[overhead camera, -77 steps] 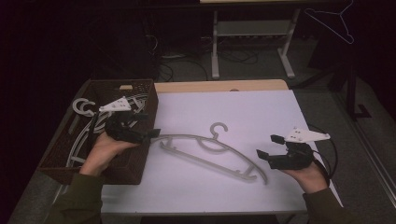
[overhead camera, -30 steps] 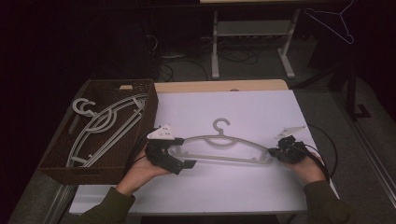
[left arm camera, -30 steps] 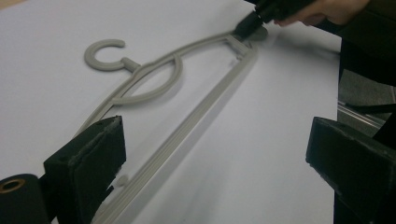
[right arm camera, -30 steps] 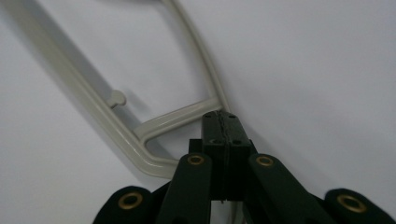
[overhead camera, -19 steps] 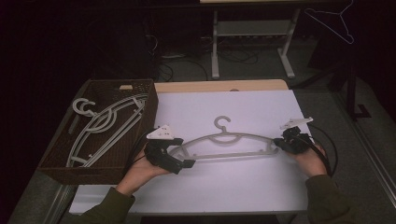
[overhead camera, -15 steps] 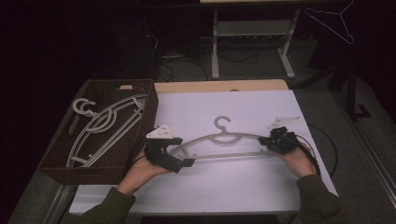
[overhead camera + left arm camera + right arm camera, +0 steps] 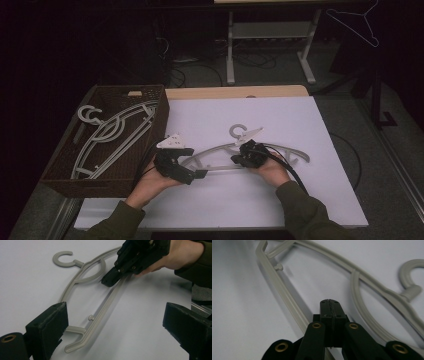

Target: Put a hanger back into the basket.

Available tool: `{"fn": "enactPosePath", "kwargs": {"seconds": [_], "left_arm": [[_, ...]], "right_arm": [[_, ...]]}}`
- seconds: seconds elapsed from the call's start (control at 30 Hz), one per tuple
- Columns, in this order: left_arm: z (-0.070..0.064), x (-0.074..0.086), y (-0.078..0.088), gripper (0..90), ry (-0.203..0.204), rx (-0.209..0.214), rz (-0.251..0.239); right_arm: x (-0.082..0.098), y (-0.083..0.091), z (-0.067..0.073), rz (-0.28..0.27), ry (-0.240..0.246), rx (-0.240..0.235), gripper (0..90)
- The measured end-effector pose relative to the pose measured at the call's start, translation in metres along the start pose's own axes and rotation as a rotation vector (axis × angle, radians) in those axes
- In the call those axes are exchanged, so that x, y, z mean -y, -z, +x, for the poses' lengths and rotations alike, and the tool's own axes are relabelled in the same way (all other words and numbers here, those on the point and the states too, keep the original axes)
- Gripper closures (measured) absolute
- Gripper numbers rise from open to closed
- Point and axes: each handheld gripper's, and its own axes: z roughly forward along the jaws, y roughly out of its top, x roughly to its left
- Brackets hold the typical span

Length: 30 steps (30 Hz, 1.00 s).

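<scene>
Dim lab; cables [image 7: 200, 62], metal stand [image 7: 270, 37]

Dim room, bright table, soft shadows

We hold our left gripper [image 7: 192, 172] low at the left, forearm coming in from the bottom edge, its jaws standing wide apart. Our right gripper [image 7: 239, 159] sits near the middle, angled toward the left one, jaws pressed flat together with nothing between them.
</scene>
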Motion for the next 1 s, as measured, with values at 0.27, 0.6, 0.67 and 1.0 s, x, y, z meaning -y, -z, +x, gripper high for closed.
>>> {"fn": "enactPosePath", "kwargs": {"seconds": [0.27,0.6,0.67,1.0], "left_arm": [[0.0,0.001,-0.001,5.8,-0.002,-0.004,0.01],[0.0,0.002,-0.005,5.8,-0.005,0.008,0.026],[0.0,0.003,-0.005,5.8,-0.007,0.009,0.026],[0.002,0.005,-0.01,5.8,0.003,0.01,0.032]], "right_arm": [[0.014,0.008,0.009,0.037,0.018,-0.051,90.0],[0.047,0.054,0.027,-0.029,0.018,-0.042,89.8],[0.052,0.069,0.023,-0.065,0.001,-0.008,89.9],[0.088,0.103,0.01,-0.074,-0.072,0.086,89.9]]}}
